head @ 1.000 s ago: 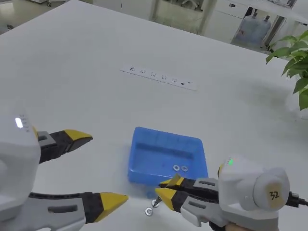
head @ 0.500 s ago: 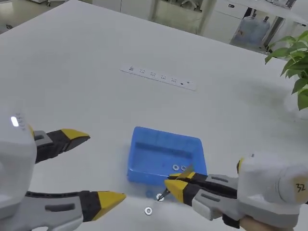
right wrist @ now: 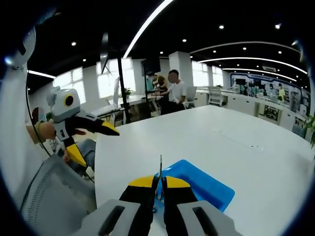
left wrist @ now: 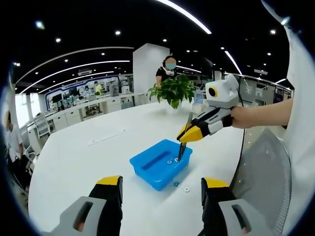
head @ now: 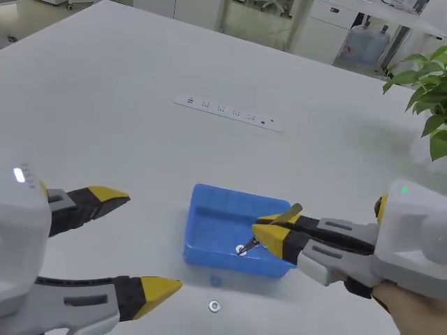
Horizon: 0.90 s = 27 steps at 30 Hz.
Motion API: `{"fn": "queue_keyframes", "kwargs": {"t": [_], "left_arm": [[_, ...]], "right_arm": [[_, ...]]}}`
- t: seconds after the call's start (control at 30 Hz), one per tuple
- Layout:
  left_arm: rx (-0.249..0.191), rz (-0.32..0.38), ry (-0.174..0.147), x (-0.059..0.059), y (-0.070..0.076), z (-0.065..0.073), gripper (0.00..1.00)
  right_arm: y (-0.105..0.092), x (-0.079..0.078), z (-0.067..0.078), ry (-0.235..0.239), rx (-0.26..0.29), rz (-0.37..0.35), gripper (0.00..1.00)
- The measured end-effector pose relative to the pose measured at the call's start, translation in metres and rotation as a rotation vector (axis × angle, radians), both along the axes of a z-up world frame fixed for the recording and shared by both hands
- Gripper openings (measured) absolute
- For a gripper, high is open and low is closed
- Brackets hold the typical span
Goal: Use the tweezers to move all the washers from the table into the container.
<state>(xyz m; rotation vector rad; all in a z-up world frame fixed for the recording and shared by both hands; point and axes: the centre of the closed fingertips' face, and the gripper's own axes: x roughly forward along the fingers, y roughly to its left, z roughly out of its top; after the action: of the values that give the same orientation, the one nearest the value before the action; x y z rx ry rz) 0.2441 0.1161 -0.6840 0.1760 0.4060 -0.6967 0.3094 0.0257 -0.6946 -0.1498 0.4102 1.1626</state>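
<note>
Since the right gripper (head: 269,234), jaws clamped on the tweezers (head: 250,243), holds a washer (head: 241,250) over the container (head: 209,209) just inside its near wall, the last washer (head: 214,306) (on the table (head: 140,105)) lies outside that wall, near the left gripper (head: 154,241), whose jaws are apart.

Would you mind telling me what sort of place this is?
Most likely an open-plan office: rows of desks, a potted plant and a large white table with a power strip.
</note>
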Motion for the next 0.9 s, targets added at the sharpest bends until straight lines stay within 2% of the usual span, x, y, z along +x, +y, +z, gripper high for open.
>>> {"fn": "queue_keyframes", "kwargs": {"t": [0.2,0.4,0.7,0.9], "left_arm": [[0.0,0.003,-0.001,0.0,0.001,0.0,0.65],[0.0,0.004,0.0,0.0,0.002,0.0,0.65],[-0.003,0.008,0.002,0.0,0.005,0.0,0.65],[-0.004,0.003,0.0,0.0,0.003,0.001,0.65]], "right_arm": [[-0.002,0.023,-0.006,-0.007,-0.033,-0.061,0.02],[-0.002,0.041,-0.022,0.022,-0.068,-0.098,0.02],[0.001,0.056,-0.049,0.066,-0.112,-0.107,0.02],[0.003,0.059,-0.063,0.083,-0.145,-0.105,0.02]]}}
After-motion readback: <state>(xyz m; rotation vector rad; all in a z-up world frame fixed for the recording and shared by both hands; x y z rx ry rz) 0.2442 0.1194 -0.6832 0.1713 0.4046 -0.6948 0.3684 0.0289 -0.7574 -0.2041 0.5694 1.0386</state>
